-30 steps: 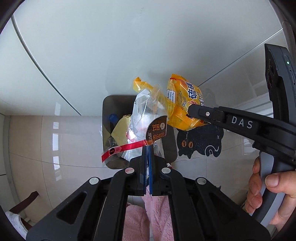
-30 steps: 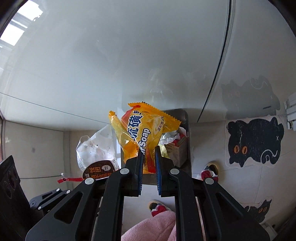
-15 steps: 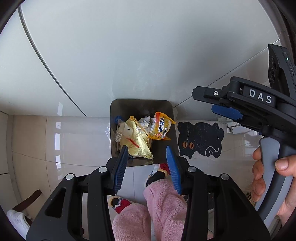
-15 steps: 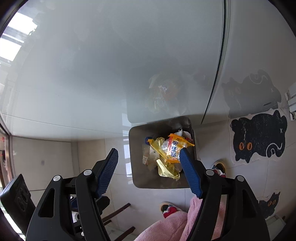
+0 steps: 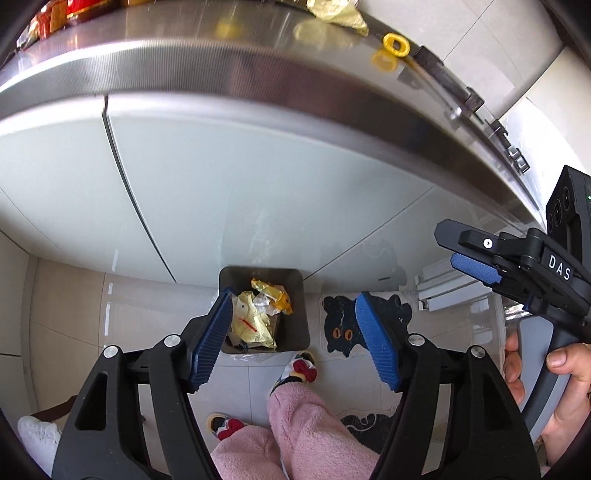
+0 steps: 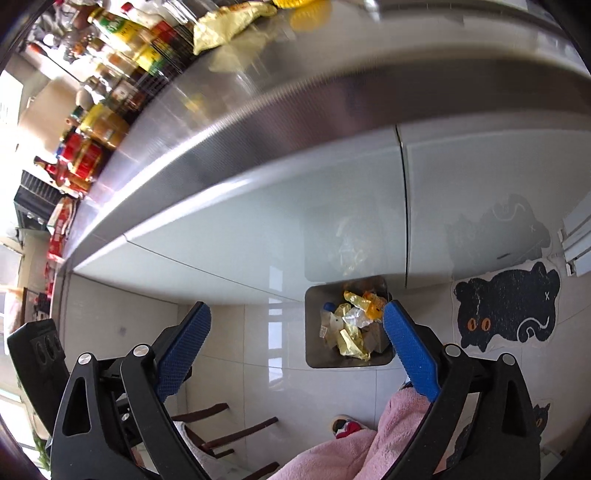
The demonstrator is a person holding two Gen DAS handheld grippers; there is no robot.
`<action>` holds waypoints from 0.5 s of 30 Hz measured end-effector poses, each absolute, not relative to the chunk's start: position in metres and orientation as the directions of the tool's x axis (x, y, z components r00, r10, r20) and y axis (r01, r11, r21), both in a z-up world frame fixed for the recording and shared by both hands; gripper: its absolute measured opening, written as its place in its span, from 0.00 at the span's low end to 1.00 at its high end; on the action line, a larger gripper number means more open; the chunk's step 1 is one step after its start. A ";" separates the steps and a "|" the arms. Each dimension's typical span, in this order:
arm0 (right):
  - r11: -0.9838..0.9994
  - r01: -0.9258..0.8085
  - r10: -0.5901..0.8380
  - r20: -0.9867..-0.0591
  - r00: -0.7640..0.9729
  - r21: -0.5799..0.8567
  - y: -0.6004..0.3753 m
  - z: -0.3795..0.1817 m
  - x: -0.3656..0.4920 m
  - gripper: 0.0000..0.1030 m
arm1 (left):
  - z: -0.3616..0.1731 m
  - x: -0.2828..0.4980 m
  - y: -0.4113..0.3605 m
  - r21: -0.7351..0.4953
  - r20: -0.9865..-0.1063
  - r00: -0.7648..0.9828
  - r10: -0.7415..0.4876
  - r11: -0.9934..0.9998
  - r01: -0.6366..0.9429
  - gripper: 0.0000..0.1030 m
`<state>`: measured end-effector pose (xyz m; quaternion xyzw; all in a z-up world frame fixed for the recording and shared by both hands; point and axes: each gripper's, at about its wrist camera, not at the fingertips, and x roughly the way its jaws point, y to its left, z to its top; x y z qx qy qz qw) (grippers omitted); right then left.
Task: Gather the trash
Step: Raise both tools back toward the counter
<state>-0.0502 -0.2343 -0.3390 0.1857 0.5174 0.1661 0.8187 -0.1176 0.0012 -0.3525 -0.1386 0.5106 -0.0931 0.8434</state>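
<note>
A grey square trash bin (image 5: 299,325) stands on the tiled floor against the white cabinet; it also shows in the right wrist view (image 6: 314,347). Yellow and clear wrappers (image 5: 255,317) lie inside it, also seen in the right wrist view (image 6: 354,325). My left gripper (image 5: 293,332) is open and empty, high above the bin. My right gripper (image 6: 295,343) is open and empty, also high above the floor; it shows at the right of the left wrist view (image 5: 476,266). A crumpled yellow wrapper (image 6: 225,26) lies on the steel countertop (image 6: 258,92).
Bottles and jars (image 6: 110,48) line the counter's far side. A yellow ring (image 5: 397,44) lies on the countertop (image 5: 221,74). A black cat mat (image 6: 506,306) lies right of the bin. The person's pink-trousered legs (image 5: 303,424) stand below. A wooden chair (image 6: 229,435) is at lower left.
Both grippers opened and dropped their wrappers into the bin, then rose, so the countertop edge has come into view.
</note>
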 end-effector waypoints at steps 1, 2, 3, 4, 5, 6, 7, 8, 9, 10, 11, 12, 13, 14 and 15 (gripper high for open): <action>0.878 -0.090 0.460 -0.776 0.431 0.471 -0.238 -0.325 -0.051 0.94 | -0.340 -0.117 0.002 -0.326 -0.827 0.478 -0.297 0.945 0.023 0.70; 0.880 -0.100 0.456 -0.766 0.453 0.464 -0.242 -0.312 -0.051 0.94 | -0.328 -0.116 0.003 -0.325 -0.816 0.495 -0.297 0.945 0.031 0.73; 0.883 -0.111 0.450 -0.755 0.477 0.457 -0.246 -0.298 -0.051 0.95 | -0.315 -0.114 0.004 -0.326 -0.805 0.513 -0.299 0.944 0.038 0.74; 0.885 -0.119 0.444 -0.742 0.503 0.449 -0.250 -0.284 -0.050 0.96 | -0.303 -0.112 0.005 -0.331 -0.792 0.531 -0.302 0.943 0.043 0.77; 0.888 -0.125 0.437 -0.729 0.527 0.442 -0.253 -0.271 -0.047 0.97 | -0.291 -0.110 0.007 -0.336 -0.779 0.548 -0.305 0.941 0.046 0.80; 0.891 -0.130 0.430 -0.718 0.548 0.435 -0.255 -0.259 -0.044 0.97 | -0.280 -0.106 0.007 -0.339 -0.767 0.564 -0.305 0.940 0.048 0.81; 0.893 -0.136 0.425 -0.707 0.566 0.428 -0.258 -0.248 -0.040 0.97 | -0.271 -0.103 0.006 -0.340 -0.755 0.579 -0.306 0.939 0.052 0.83; 0.894 -0.143 0.423 -0.696 0.581 0.424 -0.261 -0.239 -0.035 0.97 | -0.262 -0.099 0.005 -0.341 -0.745 0.592 -0.308 0.938 0.059 0.84; 0.895 -0.148 0.420 -0.686 0.595 0.420 -0.263 -0.230 -0.029 0.97 | -0.253 -0.093 0.004 -0.339 -0.736 0.603 -0.309 0.938 0.066 0.85; 0.896 -0.151 0.417 -0.677 0.606 0.417 -0.266 -0.223 -0.023 0.97 | -0.246 -0.088 0.001 -0.334 -0.728 0.613 -0.307 0.940 0.073 0.86; 0.896 -0.153 0.416 -0.669 0.616 0.416 -0.268 -0.216 -0.015 0.97 | -0.239 -0.081 -0.001 -0.327 -0.721 0.623 -0.303 0.942 0.079 0.86; 0.895 -0.154 0.417 -0.662 0.623 0.419 -0.270 -0.211 -0.008 0.97 | -0.233 -0.074 -0.002 -0.318 -0.716 0.632 -0.297 0.944 0.083 0.87; 0.893 -0.155 0.419 -0.655 0.629 0.423 -0.272 -0.206 -0.001 0.97 | -0.226 -0.067 -0.004 -0.313 -0.710 0.640 -0.293 0.946 0.086 0.88; 0.891 -0.155 0.422 -0.648 0.634 0.428 -0.274 -0.202 0.006 0.97 | -0.221 -0.059 -0.005 -0.311 -0.703 0.648 -0.292 0.946 0.088 0.88; 0.889 -0.157 0.423 -0.643 0.639 0.430 -0.276 -0.197 0.012 0.97 | -0.215 -0.052 -0.006 -0.309 -0.697 0.656 -0.289 0.947 0.090 0.89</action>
